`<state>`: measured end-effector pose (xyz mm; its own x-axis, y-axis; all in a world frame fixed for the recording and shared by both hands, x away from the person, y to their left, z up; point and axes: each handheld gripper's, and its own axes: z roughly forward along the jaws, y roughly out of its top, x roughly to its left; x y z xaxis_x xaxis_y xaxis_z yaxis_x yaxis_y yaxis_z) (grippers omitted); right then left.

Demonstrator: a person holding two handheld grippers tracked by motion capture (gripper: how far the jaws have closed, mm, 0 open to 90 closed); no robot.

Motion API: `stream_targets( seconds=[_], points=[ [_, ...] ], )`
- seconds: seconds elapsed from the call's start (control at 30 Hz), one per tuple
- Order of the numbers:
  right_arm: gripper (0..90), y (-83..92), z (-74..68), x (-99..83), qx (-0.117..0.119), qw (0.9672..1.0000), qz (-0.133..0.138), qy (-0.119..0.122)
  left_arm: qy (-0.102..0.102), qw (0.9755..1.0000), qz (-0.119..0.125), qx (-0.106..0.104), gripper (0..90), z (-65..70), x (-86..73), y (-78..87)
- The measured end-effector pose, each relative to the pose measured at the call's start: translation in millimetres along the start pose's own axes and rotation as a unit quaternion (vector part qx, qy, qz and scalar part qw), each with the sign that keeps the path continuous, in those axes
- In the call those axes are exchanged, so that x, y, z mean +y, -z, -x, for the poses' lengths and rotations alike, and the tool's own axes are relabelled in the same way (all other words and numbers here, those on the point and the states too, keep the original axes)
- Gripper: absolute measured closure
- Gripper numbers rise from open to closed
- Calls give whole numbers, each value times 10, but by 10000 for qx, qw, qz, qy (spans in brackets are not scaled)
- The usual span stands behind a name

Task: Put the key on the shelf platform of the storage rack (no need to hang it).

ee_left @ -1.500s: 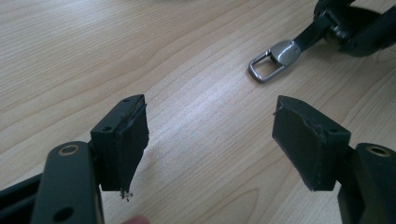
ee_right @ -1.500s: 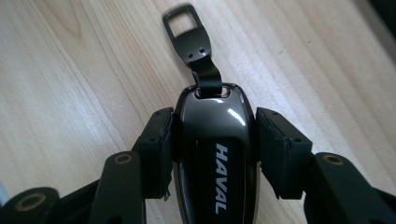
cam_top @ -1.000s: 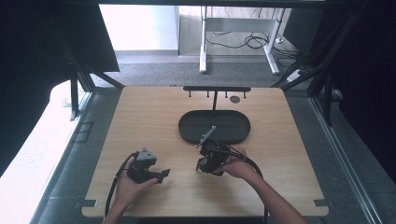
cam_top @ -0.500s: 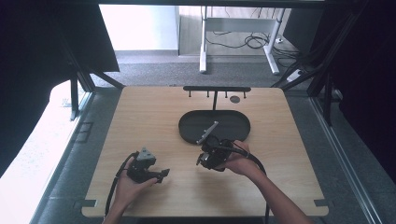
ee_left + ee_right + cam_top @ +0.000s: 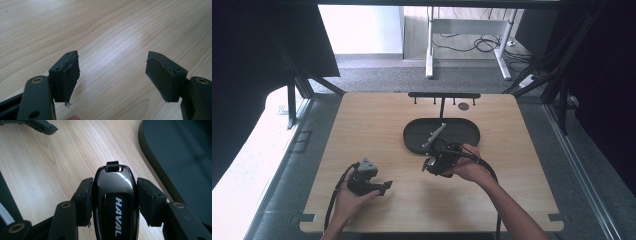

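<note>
Your right claw squeezes a shiny black HAVAL car key just beside the dark oval tray, while your left claw rests wide apart over the wooden counter.

Laboratory or recording workspace, probably within an office: a light wooden table set inside a dark metal frame, grey carpet beyond, and a white desk base with loose cables on the floor.
</note>
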<state>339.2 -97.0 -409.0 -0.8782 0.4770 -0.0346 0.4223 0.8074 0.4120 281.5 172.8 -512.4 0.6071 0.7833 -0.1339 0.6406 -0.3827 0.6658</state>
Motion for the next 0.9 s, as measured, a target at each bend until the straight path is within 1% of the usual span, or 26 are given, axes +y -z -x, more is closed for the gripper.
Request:
stream_targets(
  seconds=[0.03,0.07,0.13,0.17,0.23,0.33,0.43,0.47,0.6,0.9],
  points=[
    [501,1,12,2,-5,10000,6,26,3,10000,2,0,276,3,0,-2],
    [501,5,20,6,-7,10000,-4,2,18,10000,-1,0,276,6,-1,-2],
    [501,10,42,9,-20,10000,-9,-13,-15,10000,-11,-9,275,-2,0,-7],
    [501,12,57,10,-20,10000,-11,-9,38,10000,-16,-8,275,-1,-5,-12],
    [501,17,78,17,-33,10000,-3,-49,5,10000,-47,-7,275,-13,-7,-19],
    [501,31,137,49,-67,10000,-7,-69,108,9999,-48,-70,275,-2,-10,-23],
    [501,35,165,63,-70,9999,-4,-72,70,9999,-44,-72,275,-4,-9,-23],
    [501,35,201,79,-72,9999,-4,-116,86,9999,-54,-73,275,-5,-10,-23],
    [501,29,251,102,-74,9999,1,-124,126,9999,-90,-61,275,-20,-18,-32],
    [501,16,410,180,-96,9995,30,-294,138,9998,-97,-53,275,-27,-20,-25]
  ],
)
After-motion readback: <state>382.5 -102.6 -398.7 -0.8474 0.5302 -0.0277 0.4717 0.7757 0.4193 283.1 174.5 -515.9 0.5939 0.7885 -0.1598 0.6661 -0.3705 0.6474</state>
